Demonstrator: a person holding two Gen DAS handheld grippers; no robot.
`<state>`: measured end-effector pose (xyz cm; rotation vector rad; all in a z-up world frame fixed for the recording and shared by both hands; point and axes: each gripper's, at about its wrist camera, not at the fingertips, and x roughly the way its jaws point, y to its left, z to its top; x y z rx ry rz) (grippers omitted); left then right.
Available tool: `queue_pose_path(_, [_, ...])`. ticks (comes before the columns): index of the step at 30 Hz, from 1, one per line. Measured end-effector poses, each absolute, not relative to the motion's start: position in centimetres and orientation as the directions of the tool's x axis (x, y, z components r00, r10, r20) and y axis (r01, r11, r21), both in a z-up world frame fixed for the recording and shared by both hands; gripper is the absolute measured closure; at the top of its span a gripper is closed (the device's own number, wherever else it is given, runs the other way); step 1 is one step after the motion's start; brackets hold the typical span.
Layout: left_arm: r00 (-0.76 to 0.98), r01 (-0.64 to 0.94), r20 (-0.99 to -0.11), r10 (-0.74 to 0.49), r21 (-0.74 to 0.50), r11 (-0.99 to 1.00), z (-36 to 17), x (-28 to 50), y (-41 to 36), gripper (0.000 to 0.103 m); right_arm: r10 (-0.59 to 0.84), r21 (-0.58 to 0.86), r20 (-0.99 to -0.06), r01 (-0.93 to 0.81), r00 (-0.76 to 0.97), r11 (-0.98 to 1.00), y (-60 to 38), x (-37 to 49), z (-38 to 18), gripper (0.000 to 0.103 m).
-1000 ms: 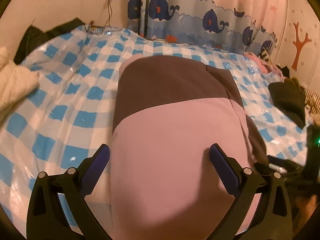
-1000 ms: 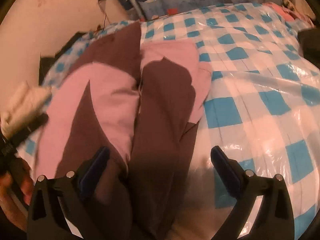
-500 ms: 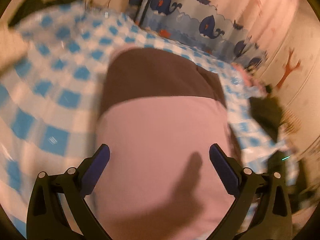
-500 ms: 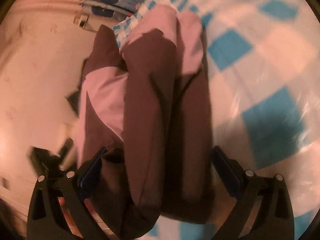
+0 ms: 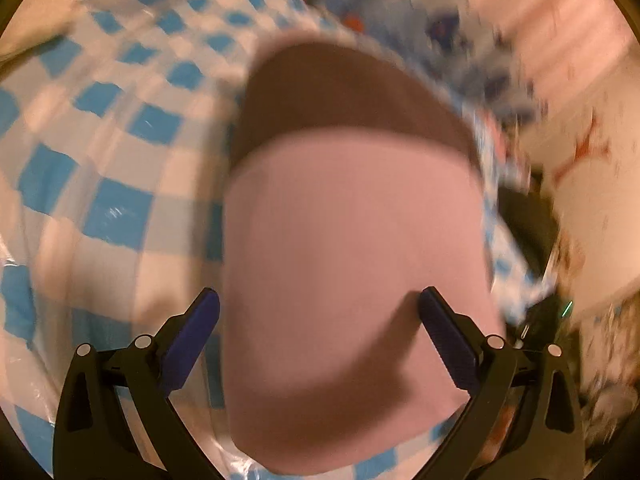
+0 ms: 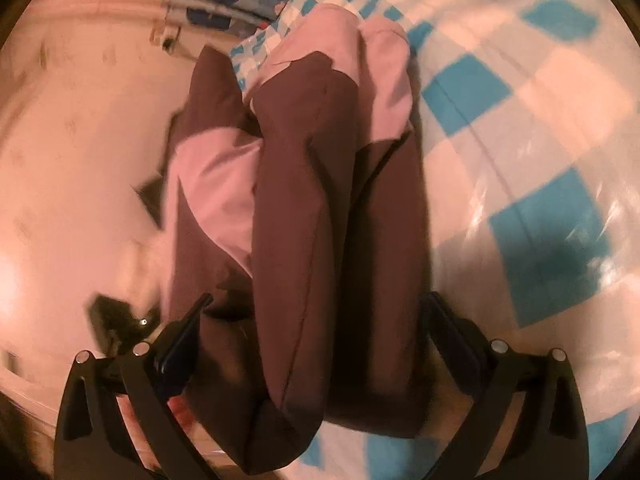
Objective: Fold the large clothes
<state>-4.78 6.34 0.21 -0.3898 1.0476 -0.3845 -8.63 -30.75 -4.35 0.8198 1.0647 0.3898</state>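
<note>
The right gripper [image 6: 316, 344] stood with its fingers [image 6: 182, 344] spread wide, and the near end of the folded garment [image 6: 316, 208] lay between them. No finger visibly pressed the cloth. The bundle's brown folds filled the gap from one finger to the other. The garment's long axis ran straight away from this gripper, brown at the near end and pink toward the far end.

The left gripper [image 5: 320, 340] was likewise open, fingers [image 5: 192, 328] apart, empty. In the blurred left wrist view, a smooth pink panel of the garment [image 5: 352, 260] lay directly ahead, between and beyond the fingers, with a brown band at its far edge.

The garment rested on a bed covered by a blue-and-white checked sheet [image 5: 116, 216] under clear plastic.

Judgement: the right gripper straddled a thick end and sat nearer a grip. Any next fold would likely run along the long axis.
</note>
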Motion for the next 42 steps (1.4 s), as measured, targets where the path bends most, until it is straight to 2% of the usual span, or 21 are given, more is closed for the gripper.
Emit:
queue_pose_path(3, [0.475, 0.124, -0.75, -0.46, -0.46, 0.879, 0.7, -5.1, 6.1, 0.008, 0.599, 0.694, -0.666, 0.076, 0.444, 0.716, -30.2, -8.6, -4.0, 0.007])
queue_pose_path(7, [0.495, 0.07, -0.722, -0.484, -0.522, 0.85, 0.8, -5.0, 8.1, 0.008, 0.73, 0.839, -0.532, 0.149, 0.429, 0.524, -31.4, -9.6, -5.6, 0.007])
queue_pose_path(11, [0.377, 0.045, -0.702, -0.604, -0.637, 0.769, -1.6, -4.2, 8.3, 0.008, 0.773, 0.875, -0.48, 0.17, 0.415, 0.453, -30.9, -9.9, -6.9, 0.007])
queue_pose_path(18, [0.291, 0.13, -0.689, -0.664, -0.659, 0.741, -0.4, -4.6, 6.3, 0.008, 0.777, 0.873, -0.478, 0.121, 0.411, 0.473, -31.4, -8.5, -4.6, 0.005])
queue_pose_path(20, [0.304, 0.14, -0.702, -0.644, -0.636, 0.759, 0.1, -4.9, 6.0, 0.008, 0.751, 0.841, -0.529, 0.121, 0.396, 0.528, -32.4, -8.6, -4.2, 0.005])
queue_pose_path(22, [0.382, 0.115, -0.743, -0.55, -0.552, 0.826, 1.0, -5.2, 6.4, 0.008, 0.704, 0.775, -0.614, 0.1, 0.358, 0.624, -32.5, -9.0, -3.8, 0.005])
queue_pose_path(23, [0.44, 0.074, -0.77, -0.462, -0.481, 0.873, 1.5, -5.1, 7.0, 0.008, 0.656, 0.727, -0.655, 0.077, 0.375, 0.682, -32.6, -9.3, -2.9, 0.005])
queue_pose_path(25, [0.528, 0.02, -0.757, -0.384, -0.441, 0.897, 2.5, -5.2, 7.9, 0.008, 0.569, 0.654, -0.696, 0.06, 0.438, 0.754, -32.7, -10.0, -1.1, 0.005])
queue_pose_path(28, [0.61, 0.048, -0.684, -0.4, -0.472, 0.88, 4.2, -5.6, 7.9, 0.008, 0.434, 0.509, -0.739, 0.007, 0.515, 0.861, -31.5, -11.0, 1.1, 0.005])
queue_pose_path(30, [0.632, 0.101, -0.638, -0.439, -0.494, 0.863, 5.2, -5.9, 6.8, 0.008, 0.358, 0.402, -0.81, -0.004, 0.464, 0.915, -30.0, -11.0, -0.4, 0.005])
queue_pose_path(32, [0.625, 0.159, -0.618, -0.477, -0.497, 0.853, 5.6, -6.0, 5.2, 0.008, 0.351, 0.373, -0.857, -0.016, 0.377, 0.928, -29.1, -11.0, -3.1, 0.006])
queue_pose_path(35, [0.589, 0.196, -0.624, -0.513, -0.506, 0.84, 5.2, -5.8, 2.9, 0.008, 0.367, 0.389, -0.857, -0.012, 0.362, 0.921, -30.0, -11.7, -3.0, 0.005])
queue_pose_path(37, [0.565, 0.215, -0.639, -0.522, -0.497, 0.841, 4.8, -5.9, 1.7, 0.008, 0.36, 0.388, -0.834, -0.019, 0.419, 0.921, -31.0, -12.0, -0.7, 0.005])
queue_pose_path(40, [0.563, 0.23, -0.701, -0.439, -0.377, 0.897, 4.0, -5.6, -0.3, 0.008, 0.285, 0.307, -0.758, -0.065, 0.587, 0.95, -30.8, -11.3, 4.7, 0.005])
queue_pose_path(42, [0.563, 0.25, -0.734, -0.38, -0.287, 0.925, 3.7, -5.8, -1.5, 0.008, 0.304, 0.32, -0.694, -0.099, 0.652, 0.942, -29.8, -8.9, 8.0, 0.005])
